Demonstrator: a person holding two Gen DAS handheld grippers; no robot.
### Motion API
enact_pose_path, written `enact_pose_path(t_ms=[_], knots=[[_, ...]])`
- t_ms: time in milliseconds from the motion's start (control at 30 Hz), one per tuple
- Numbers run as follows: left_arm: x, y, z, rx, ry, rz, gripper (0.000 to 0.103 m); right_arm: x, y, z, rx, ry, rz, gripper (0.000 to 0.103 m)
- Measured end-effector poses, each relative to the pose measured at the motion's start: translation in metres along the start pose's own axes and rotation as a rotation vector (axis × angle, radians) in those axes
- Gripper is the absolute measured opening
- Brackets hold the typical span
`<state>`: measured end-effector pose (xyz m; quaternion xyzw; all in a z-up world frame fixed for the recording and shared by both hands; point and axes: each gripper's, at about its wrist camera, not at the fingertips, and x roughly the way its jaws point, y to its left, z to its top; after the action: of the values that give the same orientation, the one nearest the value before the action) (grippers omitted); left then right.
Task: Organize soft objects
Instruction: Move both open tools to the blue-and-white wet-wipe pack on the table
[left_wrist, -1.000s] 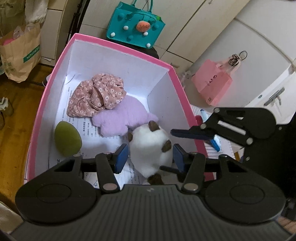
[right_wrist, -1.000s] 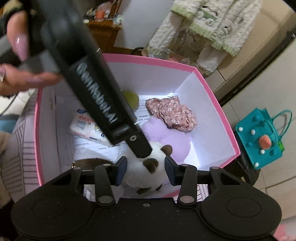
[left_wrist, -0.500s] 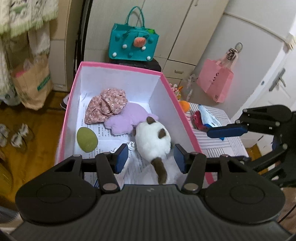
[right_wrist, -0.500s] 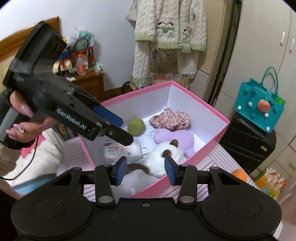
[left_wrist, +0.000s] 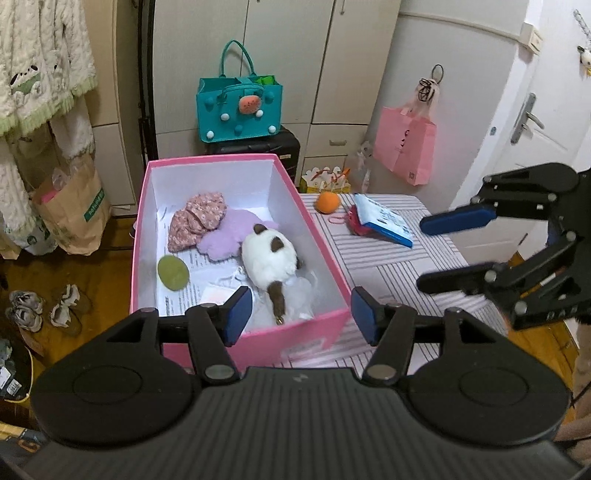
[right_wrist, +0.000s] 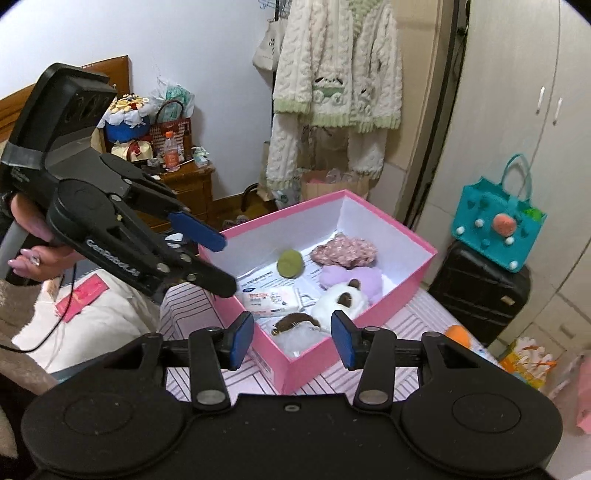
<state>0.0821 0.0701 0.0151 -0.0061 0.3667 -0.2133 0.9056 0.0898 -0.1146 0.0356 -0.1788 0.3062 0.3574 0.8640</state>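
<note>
We are holding the left gripper (left_wrist: 301, 314) above the near end of the pink box (left_wrist: 328, 258), its blue pads spread wide and holding nothing. The white and brown plush cat (left_wrist: 271, 260) is lying inside the box, just beyond and between the pads, well below them, its brown tail pointing toward the near wall. Beside it, toward the far end, the lilac plush (left_wrist: 229, 238) is lying flat, and the floral pink cloth (left_wrist: 195, 219) is resting against it. The green egg-shaped sponge (left_wrist: 173, 273) is sitting near the left wall, apart from the others, on printed paper lining the bottom.

We are keeping the right gripper (right_wrist: 291, 339) released too, its pads parted over the box's near corner in its own view. From there the tissue pack (right_wrist: 271, 301) is showing beside the cat, under the tip of the left gripper.

Outside the box, on the striped counter (left_wrist: 388, 266), the orange ball (left_wrist: 327, 202) is sitting near the far edge, and a blue and white packet (left_wrist: 384, 219) is lying over a red item just beside it. In the left view the right gripper is hanging over the counter's right side, well apart from these.
</note>
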Motion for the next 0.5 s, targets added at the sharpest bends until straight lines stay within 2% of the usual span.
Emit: enact_pose_path(t_ms=[200, 500], knots=[[-0.017, -0.017, -0.013, 0.046, 0.002, 0.016, 0.061, -0.028, 0.010, -0.015, 0.006, -0.003, -0.014, 0.053], [-0.024, -0.047, -0.028, 0.107, 0.021, -0.033, 0.068, -0.050, 0.015, -0.047, 0.049, 0.011, -0.023, 0.056]])
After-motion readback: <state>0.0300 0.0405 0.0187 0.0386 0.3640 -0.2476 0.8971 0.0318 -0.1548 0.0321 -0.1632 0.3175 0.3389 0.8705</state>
